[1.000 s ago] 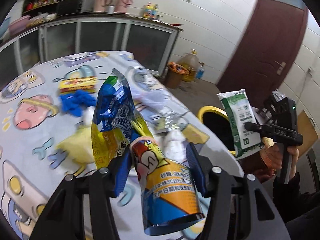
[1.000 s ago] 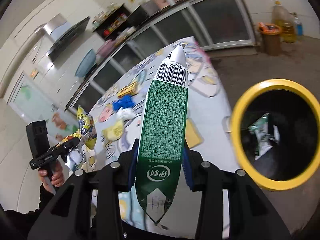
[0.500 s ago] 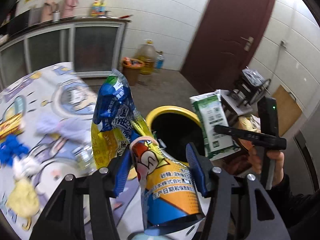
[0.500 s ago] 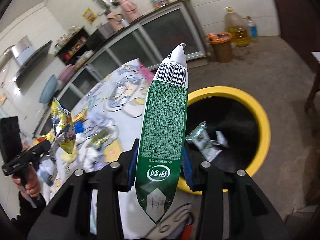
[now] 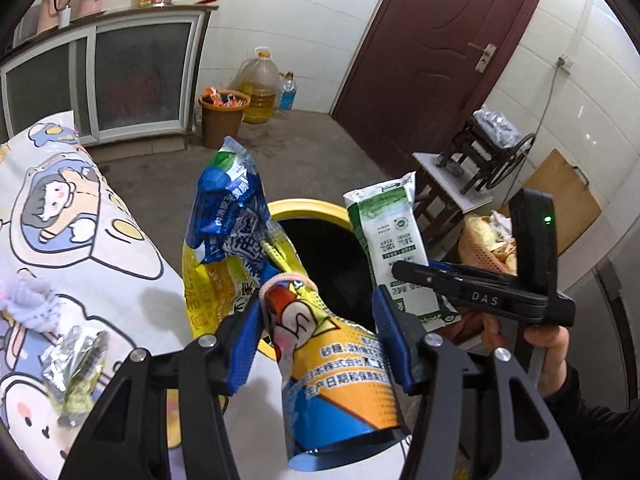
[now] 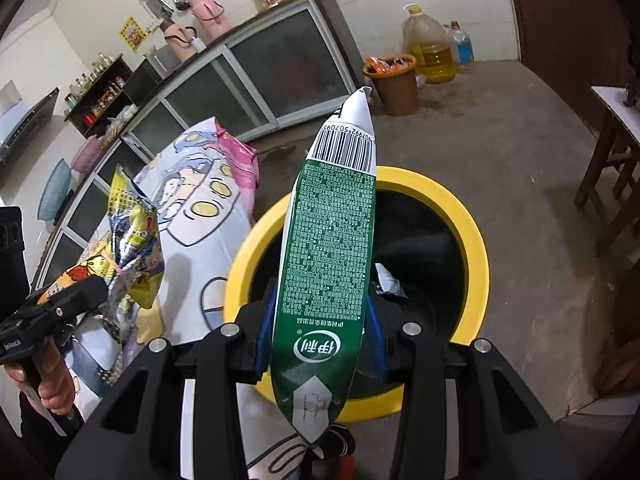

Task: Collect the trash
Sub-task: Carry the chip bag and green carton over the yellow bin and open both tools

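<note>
My left gripper [image 5: 316, 344] is shut on a yellow and blue snack bag [image 5: 236, 224] that is tied with a rubber band. The bag hangs over the near rim of the yellow-rimmed trash bin [image 5: 304, 206]. My right gripper [image 6: 320, 332] is shut on a green milk pouch [image 6: 332, 248], which stands upright over the bin's mouth [image 6: 476, 248]. A dark wrapper [image 6: 388, 284] lies inside the bin. In the left wrist view the pouch [image 5: 390, 240] shows its white and green face. In the right wrist view the snack bag [image 6: 132, 232] hangs at the left, over the table.
The table with the cartoon cloth [image 5: 80, 240] stands left of the bin, with a crumpled foil wrapper [image 5: 76, 352] on it. Behind are an orange waste basket [image 5: 222, 114], an oil jug [image 5: 258, 84], glass-door cabinets and a brown door [image 5: 432, 60]. A small white stool [image 5: 452, 184] stands to the right.
Both grippers have swung away from the table toward the yellow bin and sunk a little. The bin has come closer under both packages. Both grips are unchanged.
</note>
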The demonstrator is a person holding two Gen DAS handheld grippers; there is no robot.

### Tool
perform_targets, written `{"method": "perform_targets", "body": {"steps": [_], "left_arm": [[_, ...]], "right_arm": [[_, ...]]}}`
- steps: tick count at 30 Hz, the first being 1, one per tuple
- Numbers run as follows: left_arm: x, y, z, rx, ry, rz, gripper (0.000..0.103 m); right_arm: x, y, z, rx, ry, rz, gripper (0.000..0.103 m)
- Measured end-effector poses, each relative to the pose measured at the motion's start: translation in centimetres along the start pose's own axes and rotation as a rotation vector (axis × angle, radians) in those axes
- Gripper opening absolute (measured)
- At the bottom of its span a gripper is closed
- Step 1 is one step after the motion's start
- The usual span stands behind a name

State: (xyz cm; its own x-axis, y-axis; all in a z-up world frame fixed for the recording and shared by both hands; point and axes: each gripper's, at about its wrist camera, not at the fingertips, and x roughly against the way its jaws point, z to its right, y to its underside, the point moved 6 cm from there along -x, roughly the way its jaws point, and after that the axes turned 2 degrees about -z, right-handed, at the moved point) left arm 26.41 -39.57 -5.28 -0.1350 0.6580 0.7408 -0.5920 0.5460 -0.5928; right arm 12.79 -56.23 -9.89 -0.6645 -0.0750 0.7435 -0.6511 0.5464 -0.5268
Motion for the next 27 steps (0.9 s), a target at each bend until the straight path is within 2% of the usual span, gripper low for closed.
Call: {"method": "perform_targets", "body": {"steps": [3, 7, 14, 16, 17, 19, 22, 27], "left_arm": [[-1.8, -0.3, 0.1, 0.003, -0.007, -0.020, 0.052], [-3.8, -0.8, 0.5, 0.016, 0.021, -0.030, 0.052], [-5.0, -1.6, 1.8, 0.013, 0.057, -0.030, 0.054], [-4.7, -1.6, 1.8, 0.021, 0.065, -0.021, 0.061], [-4.6, -1.5, 1.8, 0.032, 0.078, -0.016, 0.065], [-3.9, -1.4, 1.4, 0.061, 0.082, 0.010, 0.080], [-2.7, -1.7, 1.4, 0.074, 0.103, 0.045, 0.082], [-0.4, -1.2, 0.9, 0.080, 0.073, 0.087, 0.085]], "right_arm": [[-1.1, 0.0, 0.5, -0.021, 0.002, -0.021, 0.037], [-1.8, -0.2, 0.9, -0.026, 0.014, -0.032, 0.038], [-1.7, -0.8, 0.9, -0.012, 0.048, -0.027, 0.039], [-1.5, -1.1, 1.4, -0.026, 0.066, -0.013, 0.043], [-1.3, -1.0, 1.5, -0.033, 0.071, -0.008, 0.054], [-1.0, -1.2, 2.1, -0.052, 0.079, 0.000, 0.056], [-0.1, -1.1, 2.6, -0.065, 0.097, 0.018, 0.056], [1.8, -0.6, 2.6, -0.083, 0.077, 0.045, 0.056]]}}
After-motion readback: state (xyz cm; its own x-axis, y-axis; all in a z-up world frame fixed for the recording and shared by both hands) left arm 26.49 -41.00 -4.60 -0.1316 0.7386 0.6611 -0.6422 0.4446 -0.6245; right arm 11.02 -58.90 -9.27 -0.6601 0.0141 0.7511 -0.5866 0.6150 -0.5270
